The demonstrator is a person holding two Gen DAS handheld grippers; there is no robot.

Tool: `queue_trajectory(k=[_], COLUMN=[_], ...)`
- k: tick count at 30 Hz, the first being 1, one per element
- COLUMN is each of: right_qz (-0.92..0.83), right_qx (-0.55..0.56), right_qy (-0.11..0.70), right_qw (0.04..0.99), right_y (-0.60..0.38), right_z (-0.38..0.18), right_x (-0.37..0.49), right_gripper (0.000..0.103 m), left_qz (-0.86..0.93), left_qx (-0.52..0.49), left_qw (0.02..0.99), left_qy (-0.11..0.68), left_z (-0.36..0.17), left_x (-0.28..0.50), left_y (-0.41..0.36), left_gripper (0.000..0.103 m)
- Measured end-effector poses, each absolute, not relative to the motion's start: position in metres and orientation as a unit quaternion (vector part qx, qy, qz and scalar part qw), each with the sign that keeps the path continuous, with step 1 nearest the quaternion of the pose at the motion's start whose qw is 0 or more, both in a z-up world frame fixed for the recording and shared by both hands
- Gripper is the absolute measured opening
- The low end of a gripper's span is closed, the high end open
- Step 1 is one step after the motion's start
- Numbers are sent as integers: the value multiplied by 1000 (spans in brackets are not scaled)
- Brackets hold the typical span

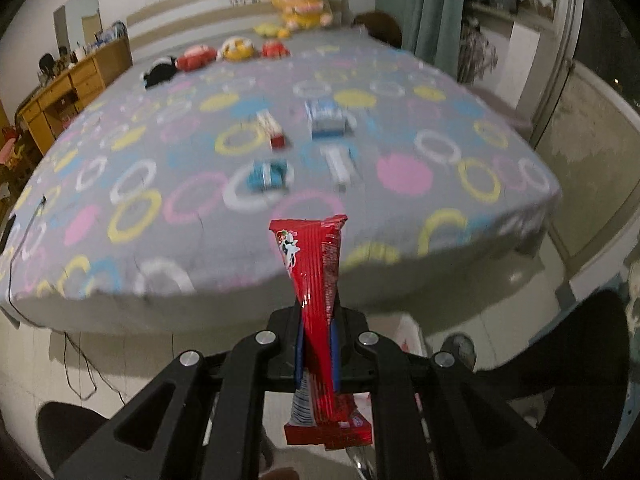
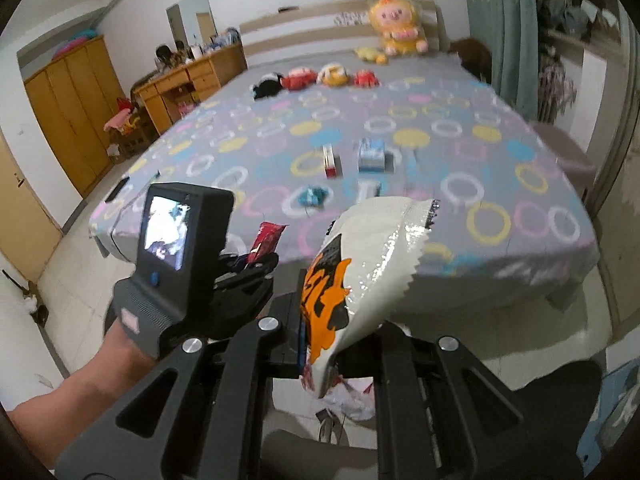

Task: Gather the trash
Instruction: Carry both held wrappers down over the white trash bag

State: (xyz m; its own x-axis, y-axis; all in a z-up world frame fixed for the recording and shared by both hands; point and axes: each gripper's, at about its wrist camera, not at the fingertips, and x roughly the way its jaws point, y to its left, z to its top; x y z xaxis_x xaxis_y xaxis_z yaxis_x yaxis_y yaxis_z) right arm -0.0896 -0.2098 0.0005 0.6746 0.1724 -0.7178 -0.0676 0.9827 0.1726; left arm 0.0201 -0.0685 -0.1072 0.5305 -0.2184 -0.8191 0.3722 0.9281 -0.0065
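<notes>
The left gripper [image 1: 318, 344] is clamped on a red wrapper [image 1: 316, 280]; the right gripper [image 2: 320, 340] pinches a white and orange bag [image 2: 372, 256], both off the bed's [image 1: 200, 240] near edge, more litter [image 1: 326, 118] lying mid-bed

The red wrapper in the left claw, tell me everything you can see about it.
The red wrapper is a long, narrow packet of glossy, crinkled foil, with a cartoon figure in black and white printed near its top. Its serrated top end stands up ahead of the left claw, which is shut on its middle and pinches it into a waist; the lower end, with a pale panel, hangs below the jaws. It is held in the air off the near edge of the bed, touching nothing but the claw.
</notes>
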Motion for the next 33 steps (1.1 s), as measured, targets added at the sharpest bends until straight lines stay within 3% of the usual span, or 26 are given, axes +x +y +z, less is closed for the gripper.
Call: queue_trajectory(k=[22,33], right_qz=[58,71], right_qx=[82,75], right_qy=[563,620], right_qw=[820,778], right_y=[-232,-230], right_z=[-191,-260], right_x=[-25,3], right_gripper=[10,10], left_qz=[-156,-166], left_qx=[82,63], left_qw=[801,758], left_qy=[573,628], left_z=[-239,-297], left_x=[10,27], left_y=[-85,-90], left_gripper=[10,10])
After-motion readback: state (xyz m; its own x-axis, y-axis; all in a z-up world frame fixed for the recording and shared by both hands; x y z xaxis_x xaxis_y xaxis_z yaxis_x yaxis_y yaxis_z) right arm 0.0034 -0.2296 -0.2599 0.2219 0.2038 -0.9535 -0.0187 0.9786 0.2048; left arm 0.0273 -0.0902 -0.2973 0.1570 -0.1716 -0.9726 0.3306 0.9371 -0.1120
